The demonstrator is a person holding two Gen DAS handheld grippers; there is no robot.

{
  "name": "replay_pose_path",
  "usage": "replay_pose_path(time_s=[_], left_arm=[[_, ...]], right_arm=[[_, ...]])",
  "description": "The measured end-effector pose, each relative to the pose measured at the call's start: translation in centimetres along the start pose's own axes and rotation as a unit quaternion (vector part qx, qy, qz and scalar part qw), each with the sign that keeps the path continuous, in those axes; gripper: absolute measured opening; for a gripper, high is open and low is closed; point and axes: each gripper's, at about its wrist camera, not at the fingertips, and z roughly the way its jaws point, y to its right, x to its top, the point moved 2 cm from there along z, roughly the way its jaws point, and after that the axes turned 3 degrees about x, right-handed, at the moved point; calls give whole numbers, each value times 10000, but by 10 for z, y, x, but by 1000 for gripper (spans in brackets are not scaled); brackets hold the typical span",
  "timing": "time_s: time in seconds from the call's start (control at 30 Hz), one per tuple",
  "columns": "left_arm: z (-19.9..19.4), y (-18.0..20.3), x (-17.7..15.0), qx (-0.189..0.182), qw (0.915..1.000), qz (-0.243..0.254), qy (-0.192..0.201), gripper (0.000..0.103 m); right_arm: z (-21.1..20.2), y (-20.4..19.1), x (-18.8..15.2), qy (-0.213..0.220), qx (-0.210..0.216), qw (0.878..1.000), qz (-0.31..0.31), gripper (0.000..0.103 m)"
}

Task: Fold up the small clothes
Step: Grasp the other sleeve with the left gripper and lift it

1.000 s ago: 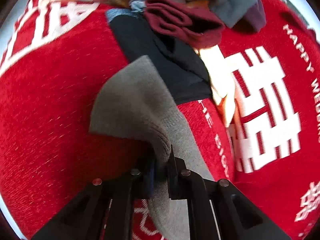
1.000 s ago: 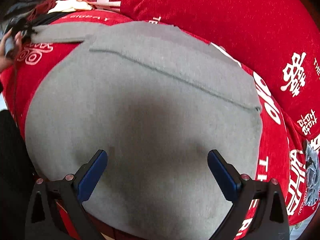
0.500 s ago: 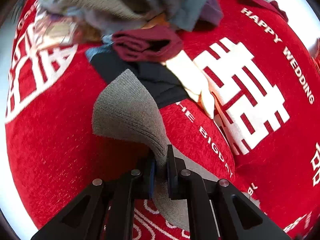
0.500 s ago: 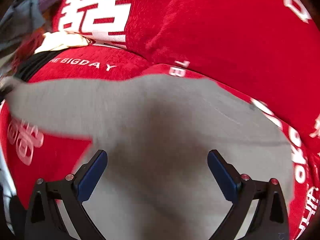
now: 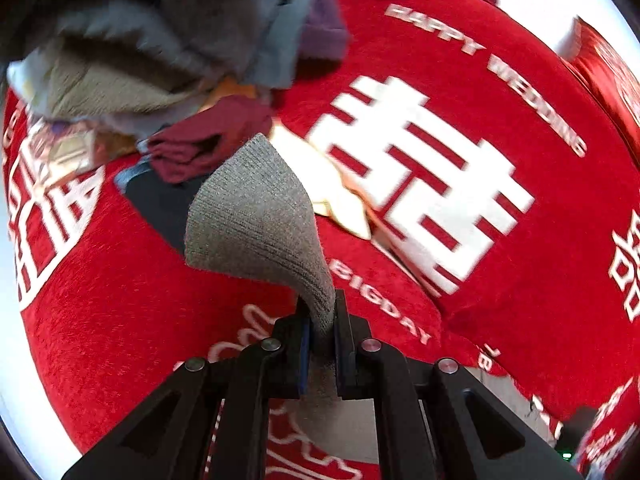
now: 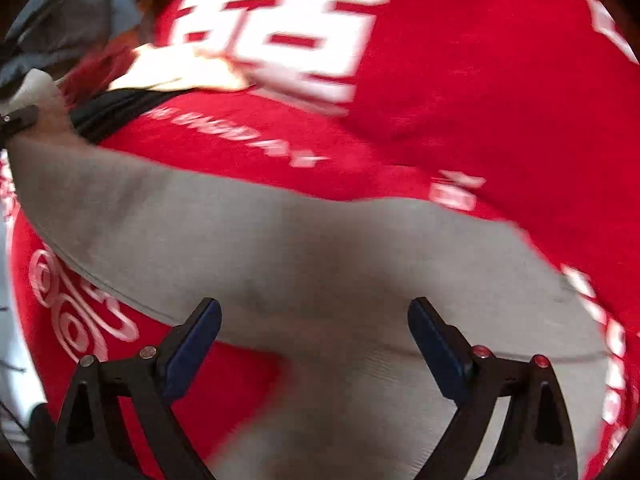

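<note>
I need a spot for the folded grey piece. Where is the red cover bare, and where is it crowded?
Bare: the red cover right of the clothes pile, around the big white character, and the near-left stretch below the black garment. Crowded: the far-left corner, under that pile.

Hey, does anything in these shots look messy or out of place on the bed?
Yes: a jumbled pile of clothes sits unfolded on the red bedspread. The grey garment is lopsided, one end pinched in the left gripper, the rest draped.

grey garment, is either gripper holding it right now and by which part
The left gripper is shut on the grey garment, pinching its ribbed knit edge. The right gripper is open above it, holding nothing.
</note>
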Motion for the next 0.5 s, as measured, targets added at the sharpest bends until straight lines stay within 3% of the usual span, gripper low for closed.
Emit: replay_pose_path(time_s=[0.17, 0.37, 0.5], left_arm=[[-4, 68, -20, -140, 9982, 552, -171, 10], [-13, 174, -59, -407, 9904, 1251, -426, 10], [-36, 256, -91, -769, 9801, 1778, -425, 10]], right_arm=[[-33, 94, -66, -74, -741, 9955, 580, 95], [-87, 195, -150, 6, -920, 9813, 1689, 95], [-112, 233, -177, 232, -1044, 9738, 2006, 95]])
